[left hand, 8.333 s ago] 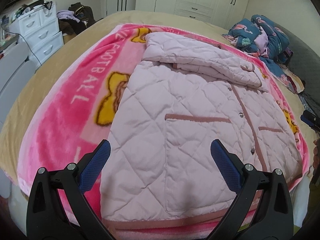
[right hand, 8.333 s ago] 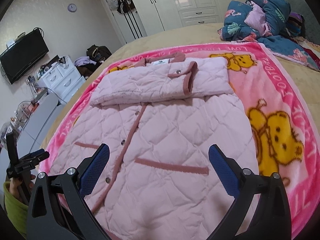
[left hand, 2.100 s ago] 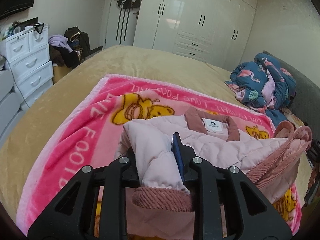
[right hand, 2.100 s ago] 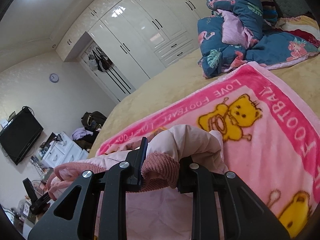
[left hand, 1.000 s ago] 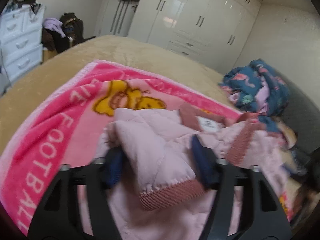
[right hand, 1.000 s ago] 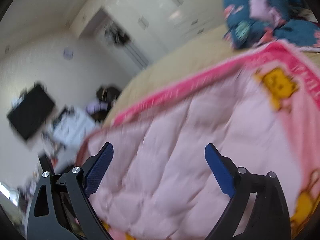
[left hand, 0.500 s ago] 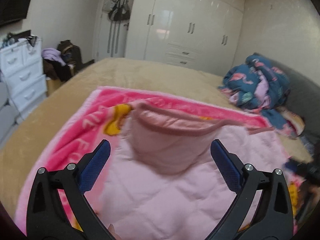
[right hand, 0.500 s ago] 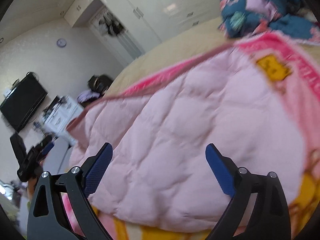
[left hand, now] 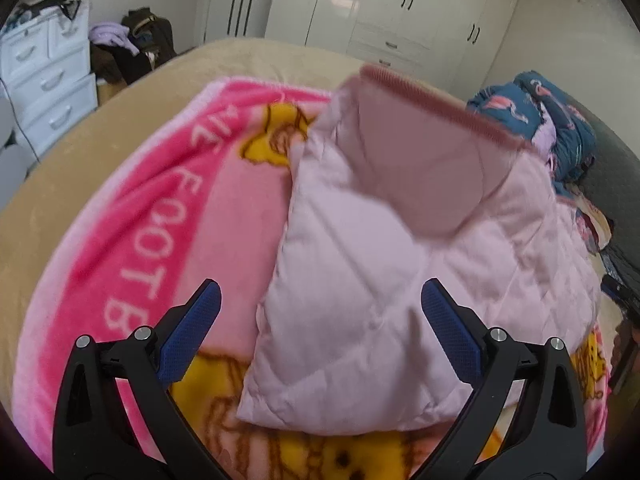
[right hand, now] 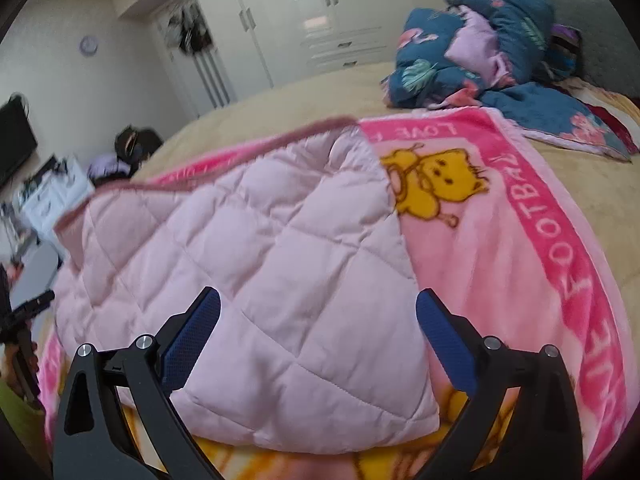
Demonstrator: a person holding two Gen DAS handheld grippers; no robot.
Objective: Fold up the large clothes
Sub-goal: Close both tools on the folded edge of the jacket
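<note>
**Pink quilted jacket folded on blanket; both grippers spread wide and empty**

Pale pink, diamond-quilted fabric fills the centre of both wrist views. The jacket (left hand: 400, 264) lies doubled over on the pink blanket (left hand: 160, 216), with its folded edge nearest to me and its ribbed hem band (left hand: 432, 108) along the far side. In the left wrist view, part of the far section stands raised, and the smooth lining under the band is exposed; this area is blurred.

1. Left gripper (left hand: 320, 332): I hold it above the near left corner of the jacket. Its jaws are spread wide and hold nothing. The blue pads (left hand: 192, 332) sit apart from the fabric, one over the blanket and one over the quilting.
2. Right gripper (right hand: 318, 338): I hold it above the near right corner of the jacket (right hand: 280, 280). Its jaws are likewise spread wide and hold nothing.

The blanket carries a yellow bear print (right hand: 436, 180) and white lettering on a darker pink border. It covers part of a tan bed (left hand: 120, 120).

Surroundings:
- A blue patterned quilt (right hand: 480, 48) is heaped at the far right of the bed.
- White wardrobes (left hand: 380, 12) line the far wall.
- A white drawer unit (left hand: 48, 80) stands at the left.
</note>
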